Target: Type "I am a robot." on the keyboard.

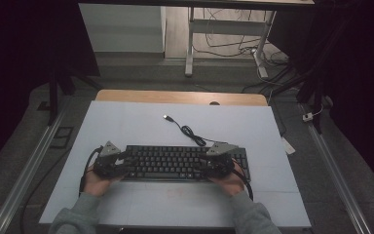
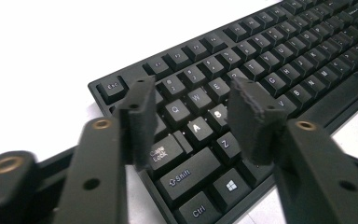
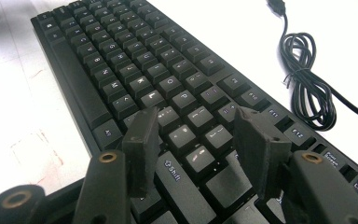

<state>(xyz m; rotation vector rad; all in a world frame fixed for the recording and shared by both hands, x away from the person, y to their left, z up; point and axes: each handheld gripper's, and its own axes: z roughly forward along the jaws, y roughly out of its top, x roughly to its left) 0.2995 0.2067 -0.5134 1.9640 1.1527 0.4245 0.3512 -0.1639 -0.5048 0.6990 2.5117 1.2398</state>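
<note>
Keyboard lies flat mid-mat, long axis left-right across you. Your left gripper hangs over kbd's Caps/A end, right gripper over Shift/Enter end. Both jaw pairs apart, clamping nothing (USB cable coiled behind kbd). Each hand equally near its end.

Dim high view, overexposed gripper views

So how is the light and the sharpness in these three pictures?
High view: dim, dark room edges, the keyboard small and soft. Left gripper view: the white table is overexposed, near jaws blurred, key letters around A sharp. Right gripper view: glare on the keys between the jaws, the cable clear, far keys soft.
</note>
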